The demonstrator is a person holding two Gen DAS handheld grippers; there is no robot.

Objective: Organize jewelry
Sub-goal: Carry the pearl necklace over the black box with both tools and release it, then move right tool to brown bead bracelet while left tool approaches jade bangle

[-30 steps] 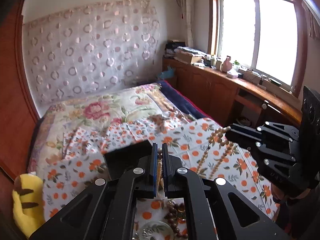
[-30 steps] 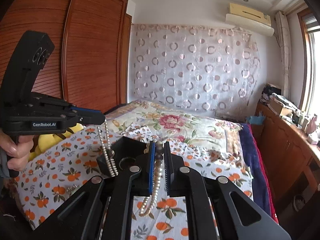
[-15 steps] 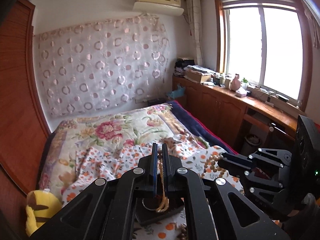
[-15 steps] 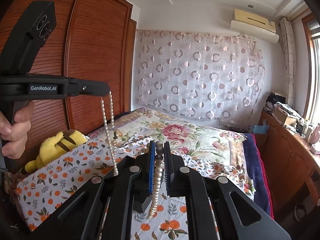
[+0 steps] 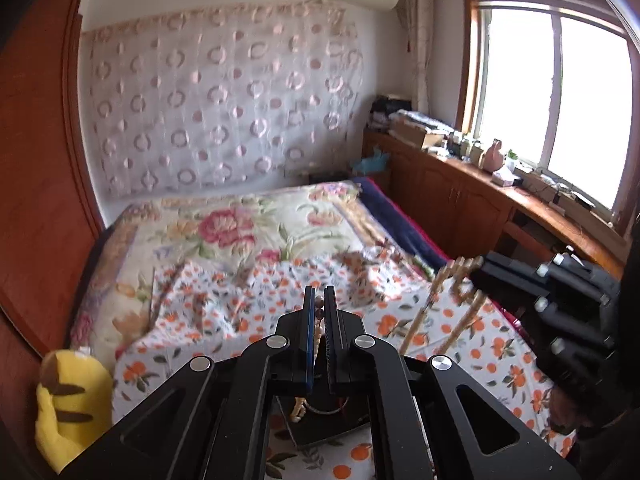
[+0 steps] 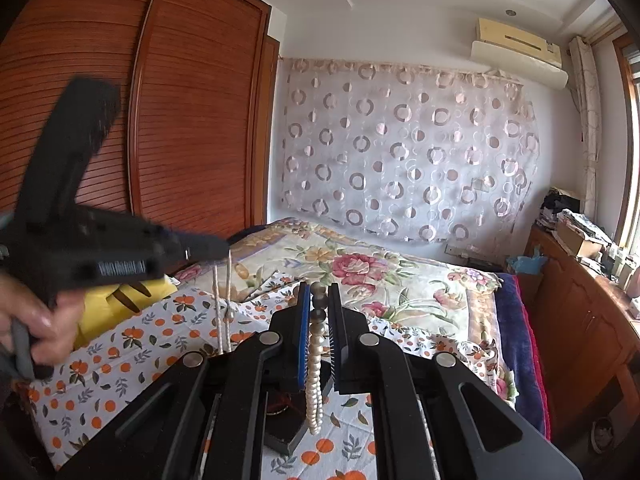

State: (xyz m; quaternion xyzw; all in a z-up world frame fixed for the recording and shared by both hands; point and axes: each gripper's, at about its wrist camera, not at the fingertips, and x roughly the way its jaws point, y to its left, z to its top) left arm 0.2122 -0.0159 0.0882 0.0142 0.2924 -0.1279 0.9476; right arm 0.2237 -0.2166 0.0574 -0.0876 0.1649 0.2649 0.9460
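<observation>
My left gripper [image 5: 319, 304] is shut on a bead necklace [image 5: 317, 340] with brown and cream beads; its strands hang below the fingers over a dark jewelry box [image 5: 320, 424] on the bed. My right gripper [image 6: 319, 294] is shut on a pearl necklace [image 6: 314, 376] that hangs down over the same dark box [image 6: 286, 436]. The right gripper [image 5: 480, 268] shows at the right in the left wrist view with its strands [image 5: 452, 312] dangling. The left gripper [image 6: 220, 246] shows at the left in the right wrist view, blurred, with its strands [image 6: 222, 304] hanging.
A bed with an orange-print cloth [image 5: 224, 312] and a floral quilt [image 6: 384, 276] lies below. A yellow plush toy [image 5: 68, 404] sits at the bed's left edge. A wooden wardrobe [image 6: 180, 120] stands left. A wooden counter [image 5: 480, 200] with clutter runs under the window on the right.
Both grippers have risen with their necklaces, strands now hanging over the box. The left gripper has dropped a little and come nearer in the right wrist view and is blurred by motion.
</observation>
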